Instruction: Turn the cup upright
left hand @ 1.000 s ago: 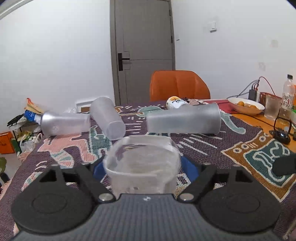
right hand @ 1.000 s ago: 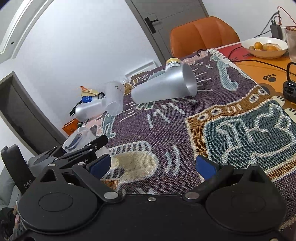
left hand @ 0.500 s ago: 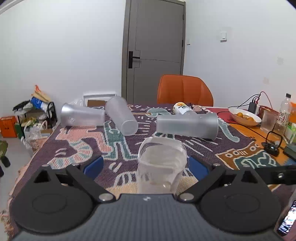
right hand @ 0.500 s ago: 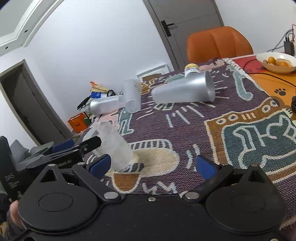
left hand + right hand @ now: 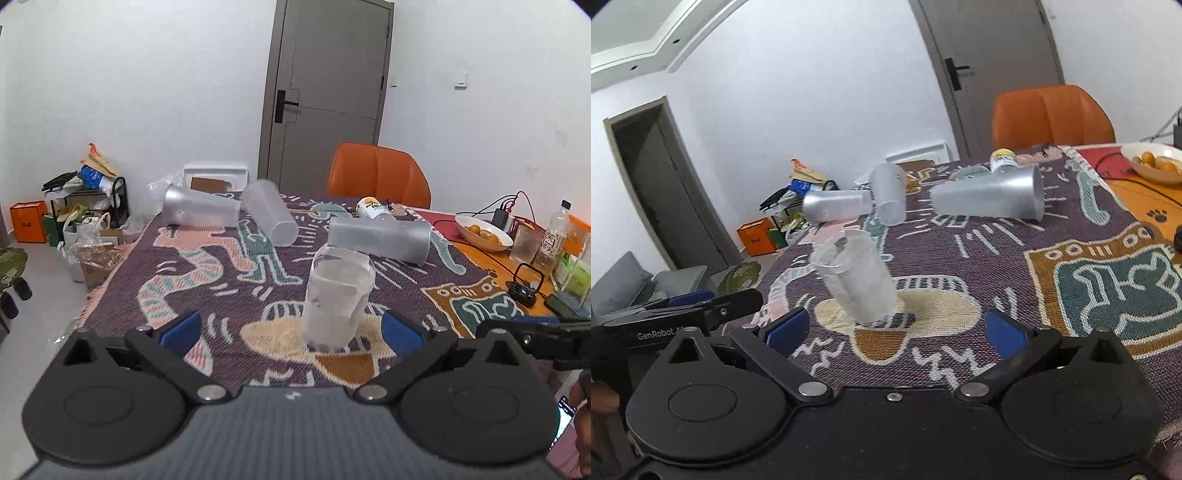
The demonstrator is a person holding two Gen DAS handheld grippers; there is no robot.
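A clear frosted cup (image 5: 338,295) stands upright, mouth up, on the patterned cloth near the front; the right wrist view (image 5: 855,280) shows it too. My left gripper (image 5: 291,330) is open, its blue pads apart on either side of the cup and just short of it, not touching. My right gripper (image 5: 894,328) is open and empty, with the cup just ahead between its fingers. Three more frosted cups lie on their sides further back: one at the left (image 5: 199,211), one in the middle (image 5: 269,218), one at the right (image 5: 380,240).
A patterned cloth (image 5: 229,266) covers the table. A small can (image 5: 371,208) lies behind the right cup. A fruit bowl (image 5: 484,232), a glass (image 5: 524,245), a bottle (image 5: 554,240), cables and earbuds case (image 5: 524,288) crowd the right side. An orange chair (image 5: 378,175) stands behind.
The left gripper opened and let go of the clear cup, then drew back from it. The cup now stands free on the cloth. The right gripper stayed open.
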